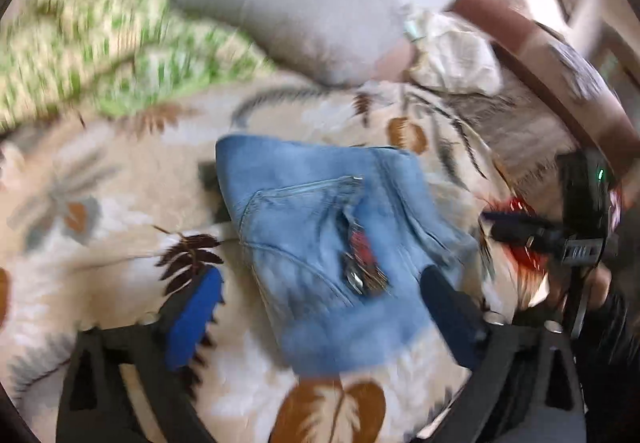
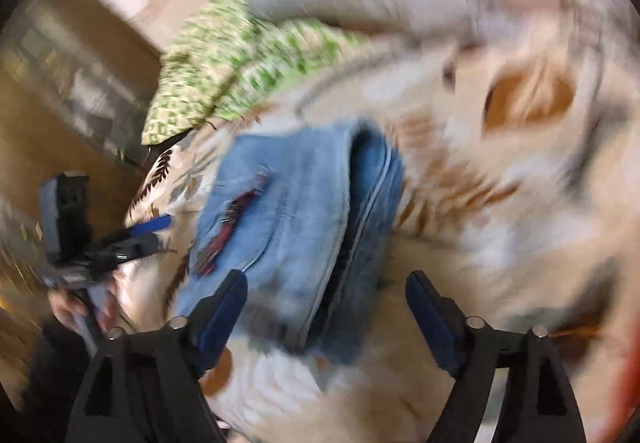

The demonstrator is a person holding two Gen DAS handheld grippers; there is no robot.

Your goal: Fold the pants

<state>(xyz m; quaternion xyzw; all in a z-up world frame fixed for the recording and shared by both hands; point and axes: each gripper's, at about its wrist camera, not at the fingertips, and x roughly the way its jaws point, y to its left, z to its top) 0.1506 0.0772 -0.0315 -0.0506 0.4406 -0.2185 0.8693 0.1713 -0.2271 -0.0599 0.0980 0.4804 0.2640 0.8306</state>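
Observation:
Folded light-blue jeans (image 1: 312, 211) lie in a compact bundle on a leaf-patterned bedspread (image 1: 120, 171), back pocket and a red patch facing up. My left gripper (image 1: 322, 273) hovers over the bundle's near edge, open, its blue pads apart on either side of the denim without pressing it. In the right wrist view the jeans (image 2: 288, 211) show their stacked layers at the right edge. My right gripper (image 2: 325, 277) is open wide over the near end, nothing pinched. Each view shows the other gripper off to the side, the right one (image 1: 560, 239) and the left one (image 2: 120, 239). Both views are blurred.
A green-patterned cloth (image 1: 100, 43) and a grey pillow (image 1: 288, 3) lie beyond the jeans. Crumpled white fabric (image 1: 456, 51) sits beside a brown curved edge (image 1: 560, 71). Wooden furniture (image 2: 60, 83) stands past the bed's left side. A person's hand (image 2: 76, 307) holds the left gripper.

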